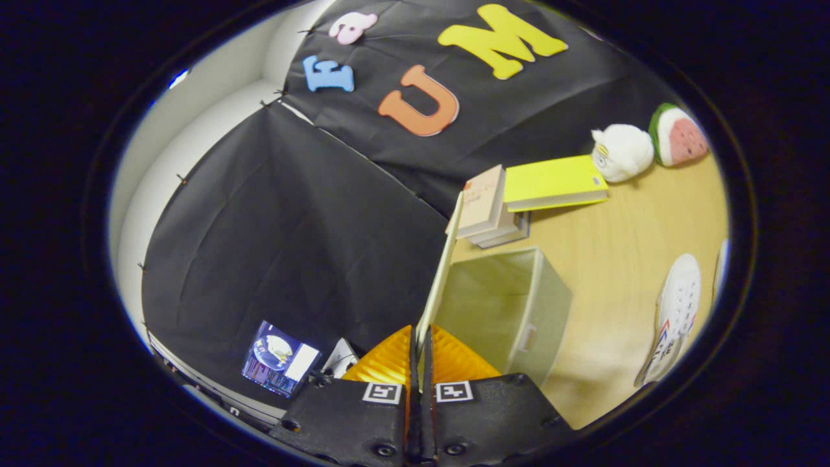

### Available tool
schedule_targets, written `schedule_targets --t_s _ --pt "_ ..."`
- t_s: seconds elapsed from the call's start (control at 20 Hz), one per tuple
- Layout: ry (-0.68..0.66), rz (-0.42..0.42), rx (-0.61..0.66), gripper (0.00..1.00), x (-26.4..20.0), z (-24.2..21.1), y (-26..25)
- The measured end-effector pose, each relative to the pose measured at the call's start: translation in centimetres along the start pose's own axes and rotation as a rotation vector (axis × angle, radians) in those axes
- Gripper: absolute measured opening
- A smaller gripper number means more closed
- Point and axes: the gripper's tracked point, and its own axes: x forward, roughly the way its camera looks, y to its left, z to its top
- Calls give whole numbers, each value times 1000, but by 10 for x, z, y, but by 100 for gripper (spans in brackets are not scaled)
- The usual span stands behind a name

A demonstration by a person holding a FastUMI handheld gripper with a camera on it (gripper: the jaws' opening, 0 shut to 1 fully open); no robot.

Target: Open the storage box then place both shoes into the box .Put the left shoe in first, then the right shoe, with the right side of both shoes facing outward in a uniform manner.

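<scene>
The tongs (pixel 420 363) are clamped on the storage box (pixel 519 311) lid (pixel 443 272), raised on edge; no writing is legible.

The gripper (pixel 420 363) pinches the edge of the box lid (pixel 442 269) with both fingers, the lid standing raised over the open storage box (pixel 519 305). A white shoe (pixel 674 311) lies on the wooden table (pixel 616 259) to the right; stacked books (pixel 512 201) sit beyond the box.

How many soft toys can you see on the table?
2. A white plush toy lies at the table's far end, just beyond the yellow book, and a watermelon plush sits right beside it. Others may be hidden.
</scene>
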Motion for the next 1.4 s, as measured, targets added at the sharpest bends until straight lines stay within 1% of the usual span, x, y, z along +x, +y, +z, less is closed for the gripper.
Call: schedule_targets --t_s 0.05,0.2,0.3,0.45,0.55,0.65,0.75,0.8,0.85,0.9,1.05,1.15,1.4 --pt "-5 -11 -43 5 9 6 16" --pt "6 1 -144 6 39 15 71" --pt "17 4 -160 6 59 13 94" --pt "20 -9 -185 8 91 10 118" --pt "29 -39 -239 13 113 6 129" --pt "16 -85 -309 19 128 6 135" --pt "-1 -121 -373 54 140 9 140" --pt "-8 -126 -378 66 140 10 144" --pt "-17 -133 -374 74 142 8 145" --pt "-28 -145 -370 85 140 10 143" --pt "-89 -201 -394 90 123 25 130" --pt "-132 -232 -441 90 106 32 123" --pt "-251 -384 -558 91 42 55 85"
